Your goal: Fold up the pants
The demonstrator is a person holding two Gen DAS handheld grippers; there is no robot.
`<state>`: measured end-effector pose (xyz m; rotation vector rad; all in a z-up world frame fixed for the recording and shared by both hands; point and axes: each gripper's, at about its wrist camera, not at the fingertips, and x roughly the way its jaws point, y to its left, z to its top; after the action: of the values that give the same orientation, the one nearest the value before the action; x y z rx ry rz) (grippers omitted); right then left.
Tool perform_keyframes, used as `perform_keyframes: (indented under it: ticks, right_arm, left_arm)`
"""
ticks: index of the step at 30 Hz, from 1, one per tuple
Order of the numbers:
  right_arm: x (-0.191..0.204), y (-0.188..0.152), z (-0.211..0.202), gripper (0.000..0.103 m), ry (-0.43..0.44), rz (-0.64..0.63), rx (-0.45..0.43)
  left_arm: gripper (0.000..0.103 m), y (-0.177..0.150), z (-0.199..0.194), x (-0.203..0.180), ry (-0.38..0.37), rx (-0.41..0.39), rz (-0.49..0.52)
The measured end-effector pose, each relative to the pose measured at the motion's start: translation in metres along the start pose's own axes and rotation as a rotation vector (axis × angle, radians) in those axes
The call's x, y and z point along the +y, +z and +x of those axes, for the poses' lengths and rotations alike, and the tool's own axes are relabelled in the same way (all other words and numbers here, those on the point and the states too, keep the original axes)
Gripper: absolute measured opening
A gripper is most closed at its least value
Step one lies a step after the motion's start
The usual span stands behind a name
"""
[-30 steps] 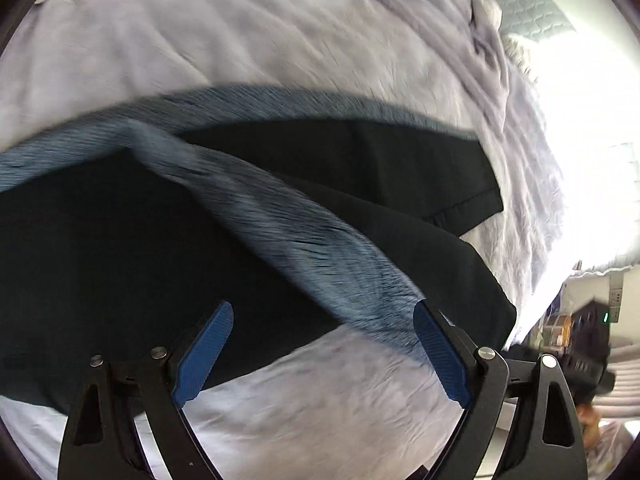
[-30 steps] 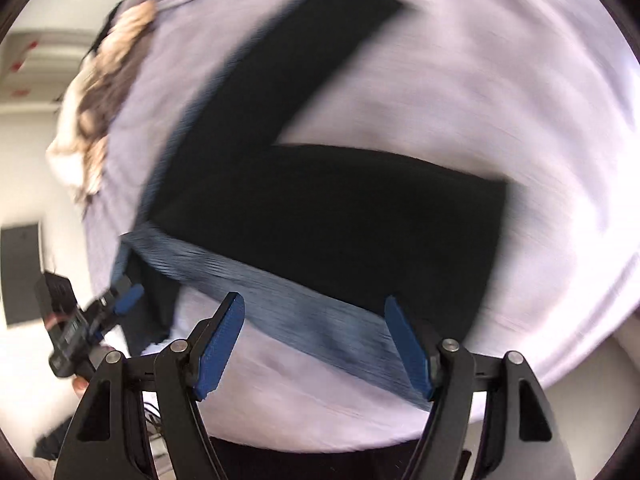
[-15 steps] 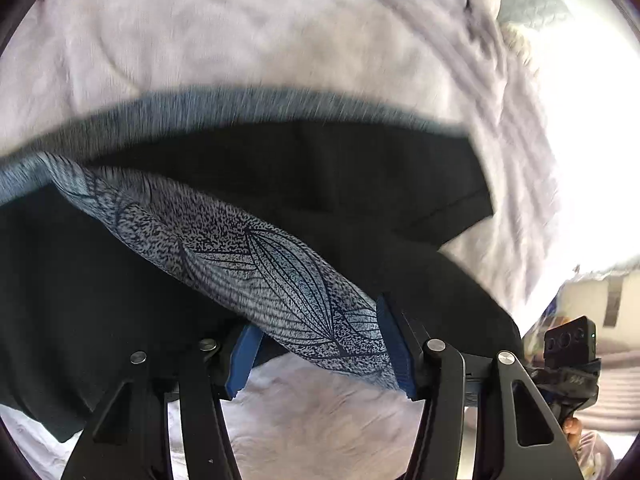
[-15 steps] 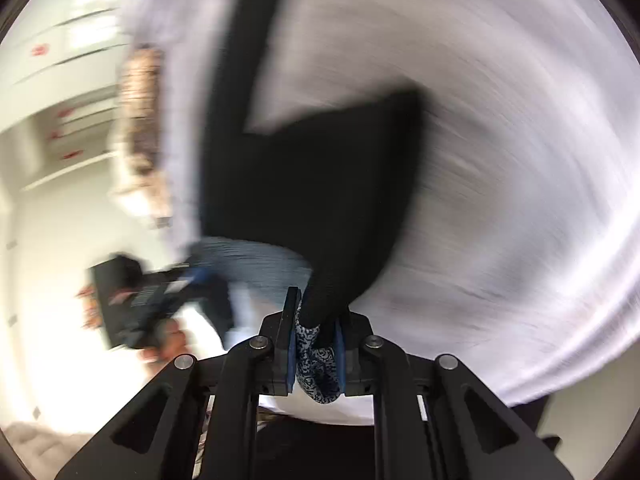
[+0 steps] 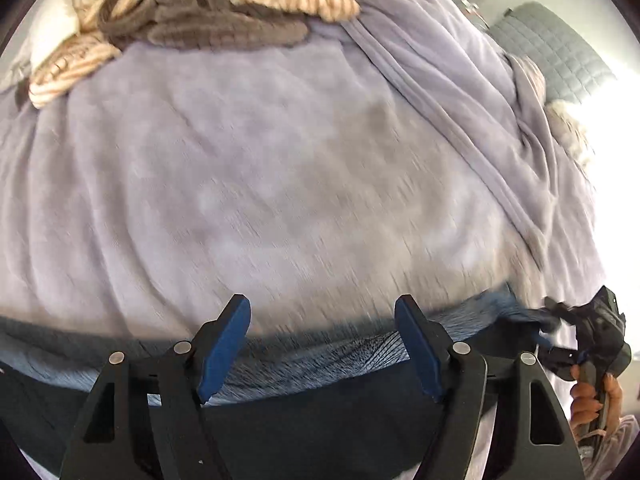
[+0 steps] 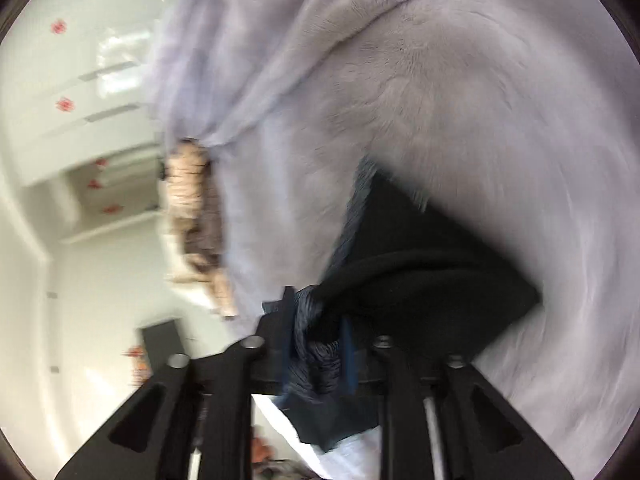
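Observation:
The pants (image 5: 320, 420) are black with a blue patterned band, lying on a lilac blanket (image 5: 280, 184). In the left wrist view my left gripper (image 5: 322, 346) is open, its blue pads apart above the band (image 5: 332, 356), holding nothing. In the right wrist view my right gripper (image 6: 316, 350) is shut on a bunch of the blue band (image 6: 316, 354), and the black cloth (image 6: 420, 272) rises from it in a fold. The right gripper also shows at the right edge of the left wrist view (image 5: 560, 320), held by a hand.
A striped beige and brown blanket (image 5: 200, 12) is heaped at the bed's far edge. A grey quilted cushion (image 5: 556, 56) lies far right. White cupboards (image 6: 80, 100) stand beyond the bed in the right wrist view.
My left gripper has opened wide and tilted up toward the far side of the bed. My right gripper closed on the band's end and stays shut, lifting the cloth.

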<state>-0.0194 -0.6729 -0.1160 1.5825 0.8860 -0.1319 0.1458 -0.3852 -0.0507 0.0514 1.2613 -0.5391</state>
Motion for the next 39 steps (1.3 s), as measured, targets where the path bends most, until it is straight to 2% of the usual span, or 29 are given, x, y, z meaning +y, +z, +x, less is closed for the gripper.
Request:
perform_keyframes:
  ticks: [1, 2, 5, 6, 7, 9, 10, 11, 12, 13, 14, 15, 16, 18, 21, 22, 24, 29, 34, 39]
  right_arm:
    - [0.003, 0.006, 0.005, 0.075, -0.03, -0.013, -0.004]
    - [0.011, 0.01, 0.007, 0.083, -0.062, -0.031, -0.027]
    - [0.029, 0.005, -0.009, 0.083, -0.069, -0.104, -0.082]
    - [0.034, -0.002, -0.017, 0.082, -0.1, -0.142, -0.105]
    - [0.034, -0.007, -0.024, 0.079, -0.144, -0.168, -0.127]
    - [0.019, -0.022, -0.048, 0.065, -0.248, -0.203, -0.162]
    - [0.012, -0.026, -0.049, 0.054, -0.283, -0.2, -0.16]
    - [-0.006, -0.027, -0.053, 0.05, -0.326, -0.182, -0.142]
    - [-0.018, -0.026, -0.053, 0.049, -0.338, -0.162, -0.124]
    - [-0.027, -0.024, -0.046, 0.043, -0.341, -0.132, -0.108]
    - [-0.036, -0.021, -0.041, 0.026, -0.333, -0.103, -0.101]
    - [-0.04, -0.02, -0.038, 0.016, -0.322, -0.094, -0.105]
    - [-0.041, -0.018, -0.036, 0.01, -0.311, -0.09, -0.11]
    - [-0.036, -0.023, -0.039, 0.008, -0.292, -0.121, -0.129]
    - [-0.047, -0.032, -0.04, 0.008, -0.392, -0.147, -0.108]
    - [-0.05, -0.031, -0.035, 0.01, -0.424, -0.144, -0.099]
    - [-0.053, -0.029, -0.028, 0.013, -0.417, -0.116, -0.093]
    - [-0.033, -0.043, -0.041, 0.052, -0.426, -0.156, -0.107]
    - [0.002, -0.082, -0.031, 0.054, -0.459, -0.293, -0.103]
    - [0.051, -0.136, 0.02, 0.054, -0.494, -0.491, -0.01]
  left_arm:
    - [0.076, 0.002, -0.004, 0.005, 0.008, -0.01, -0.005]
    - [0.076, 0.002, -0.009, 0.01, 0.022, -0.02, -0.006]
    - [0.076, -0.011, -0.015, 0.017, 0.072, -0.008, 0.026]
    - [0.076, -0.017, -0.014, 0.016, 0.088, -0.002, 0.035]
    - [0.076, -0.029, -0.014, 0.02, 0.112, 0.01, 0.045]
    - [0.076, -0.05, -0.011, 0.029, 0.139, 0.043, 0.04]
    - [0.076, -0.058, -0.012, 0.038, 0.145, 0.058, 0.034]
    - [0.076, -0.069, -0.006, 0.044, 0.156, 0.088, 0.017]
    - [0.076, -0.076, -0.002, 0.047, 0.163, 0.109, 0.006]
    - [0.076, -0.082, 0.002, 0.05, 0.172, 0.126, -0.003]
    - [0.076, -0.087, 0.004, 0.051, 0.181, 0.133, -0.004]
    - [0.076, -0.091, 0.005, 0.053, 0.196, 0.134, 0.002]
    - [0.076, -0.095, 0.007, 0.054, 0.22, 0.13, 0.017]
    - [0.076, -0.102, 0.012, 0.059, 0.24, 0.145, 0.025]
    - [0.076, -0.11, 0.025, 0.073, 0.257, 0.192, 0.002]
    - [0.076, -0.111, 0.024, 0.074, 0.262, 0.19, 0.002]
    - [0.076, -0.11, 0.015, 0.075, 0.269, 0.186, -0.003]
    - [0.076, -0.117, -0.012, 0.088, 0.264, 0.168, -0.01]
    - [0.076, -0.137, -0.041, 0.113, 0.251, 0.148, -0.037]
    - [0.076, -0.164, -0.071, 0.145, 0.233, 0.138, -0.052]
